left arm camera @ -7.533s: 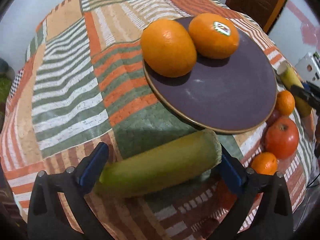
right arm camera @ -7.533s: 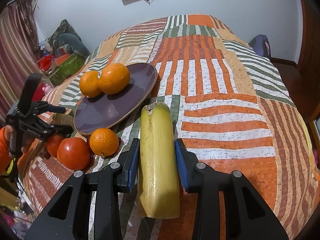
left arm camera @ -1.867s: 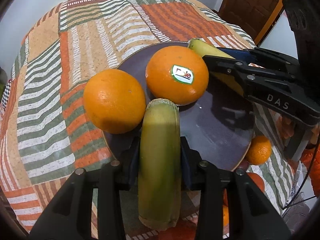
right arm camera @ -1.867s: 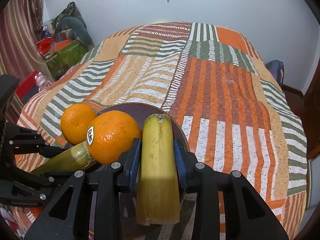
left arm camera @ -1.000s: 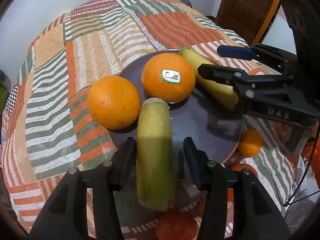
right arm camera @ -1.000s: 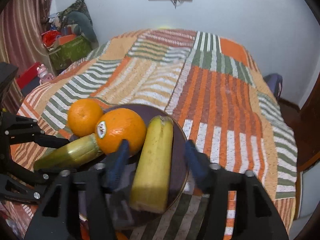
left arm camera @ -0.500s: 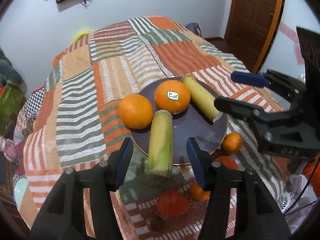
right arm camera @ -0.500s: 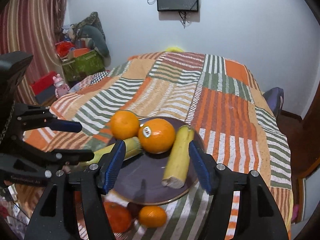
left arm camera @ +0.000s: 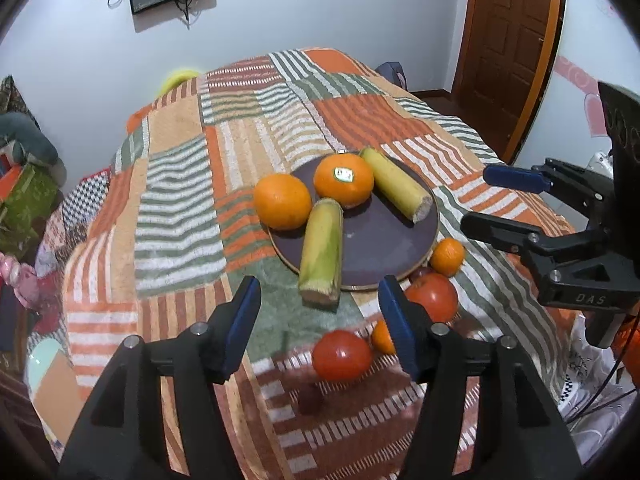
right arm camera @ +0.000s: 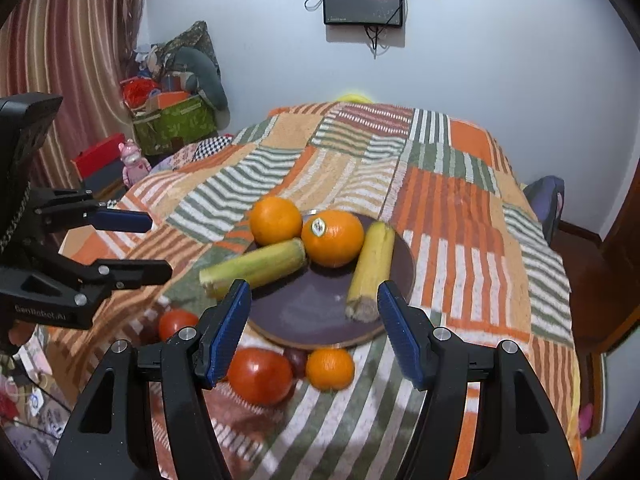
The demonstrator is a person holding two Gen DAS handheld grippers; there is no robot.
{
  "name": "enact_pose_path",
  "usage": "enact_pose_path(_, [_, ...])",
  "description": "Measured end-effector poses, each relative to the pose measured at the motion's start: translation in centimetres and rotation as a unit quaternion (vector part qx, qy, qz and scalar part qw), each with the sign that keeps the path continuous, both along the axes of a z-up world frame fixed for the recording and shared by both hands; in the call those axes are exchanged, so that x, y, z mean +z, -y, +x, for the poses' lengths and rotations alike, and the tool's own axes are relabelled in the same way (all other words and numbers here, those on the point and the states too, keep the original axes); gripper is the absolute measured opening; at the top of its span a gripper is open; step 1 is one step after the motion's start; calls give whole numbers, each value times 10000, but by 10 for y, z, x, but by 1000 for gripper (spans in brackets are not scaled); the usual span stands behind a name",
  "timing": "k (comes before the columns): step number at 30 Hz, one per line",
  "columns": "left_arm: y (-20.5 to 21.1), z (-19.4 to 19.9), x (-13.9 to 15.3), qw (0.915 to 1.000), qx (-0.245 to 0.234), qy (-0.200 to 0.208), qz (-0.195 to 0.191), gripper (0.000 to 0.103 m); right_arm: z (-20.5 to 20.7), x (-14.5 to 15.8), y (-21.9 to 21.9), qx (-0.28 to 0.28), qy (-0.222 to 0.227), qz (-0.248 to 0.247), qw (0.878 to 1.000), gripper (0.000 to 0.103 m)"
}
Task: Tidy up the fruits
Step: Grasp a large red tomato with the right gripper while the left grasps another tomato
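A dark purple plate (left arm camera: 384, 240) (right arm camera: 316, 312) lies on the striped bedspread. On it are two oranges (left arm camera: 282, 206) (left arm camera: 343, 179), a greenish banana piece (left arm camera: 322, 250) (right arm camera: 256, 266) overhanging the near rim, and a yellow banana piece (left arm camera: 396, 190) (right arm camera: 372, 270). Two red tomatoes (left arm camera: 342, 355) (left arm camera: 434, 296), two small mandarins (left arm camera: 448, 257) (right arm camera: 330, 368) and a dark small fruit (right arm camera: 296, 358) lie on the spread beside the plate. My left gripper (left arm camera: 320, 324) is open and empty, raised short of the plate. My right gripper (right arm camera: 314, 332) is open and empty, raised above the plate's near edge.
The bed's edges fall away on all sides. Boxes, a stuffed toy and a pink figure (right arm camera: 134, 160) sit on the floor at the left. A wooden door (left arm camera: 516, 40) stands at the right. A screen (right arm camera: 362, 0) hangs on the wall.
Both grippers brought their banana pieces onto the plate, opened, let them go and drew back and upward. The view is now much wider.
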State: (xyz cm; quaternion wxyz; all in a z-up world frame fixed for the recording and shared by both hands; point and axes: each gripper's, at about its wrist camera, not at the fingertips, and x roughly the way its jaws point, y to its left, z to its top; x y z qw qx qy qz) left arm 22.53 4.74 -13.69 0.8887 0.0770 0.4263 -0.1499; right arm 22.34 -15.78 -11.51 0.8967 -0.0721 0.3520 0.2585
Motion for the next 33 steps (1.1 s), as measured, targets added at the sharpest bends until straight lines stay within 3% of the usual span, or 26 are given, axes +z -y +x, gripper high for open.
enact_pose_path(15, [-7, -20, -40, 9969, -108, -740, -237, 61, -24, -38, -11, 314, -778, 55, 9965, 62])
enact_pose_path(21, [-11, -17, -58, 9952, -12, -922, -325, 61, -25, -51, -16, 384, -1037, 16, 9939, 51])
enact_pose_path(33, [-11, -3, -79, 9923, -38, -1095, -571, 53, -15, -71, -23, 417, -1259, -127, 9911, 50])
